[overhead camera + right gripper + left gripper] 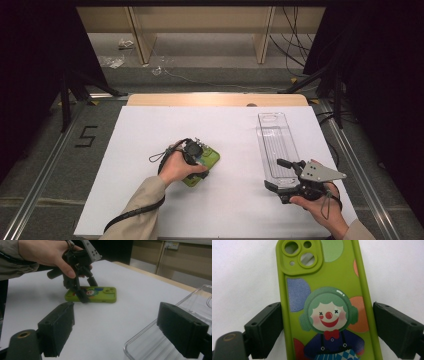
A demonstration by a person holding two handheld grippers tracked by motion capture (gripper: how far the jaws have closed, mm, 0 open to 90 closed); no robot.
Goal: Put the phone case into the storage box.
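Note:
A lime-green phone case (209, 159) with a clown picture (329, 290) lies back-up on the white sheet, left of centre. My left gripper (192, 150) points down over it. Its jaws stand one on each long side of the case (101, 296), right at the edges, and I see no squeeze. The left gripper (327, 306) reads as open around it. A long clear plastic tray (275, 135) lies at the right. My right gripper (274, 174) is open at the tray's near end, with the tray's near corner (140, 341) between its jaws (116, 306), untouched.
A white sheet (225, 200) covers the table, and a strip of bare wood (215, 99) shows at its far edge. Dark stand legs (65, 100) flank both far corners. Cables lie on the floor behind. A "5" mark (86, 136) sits on the floor at left.

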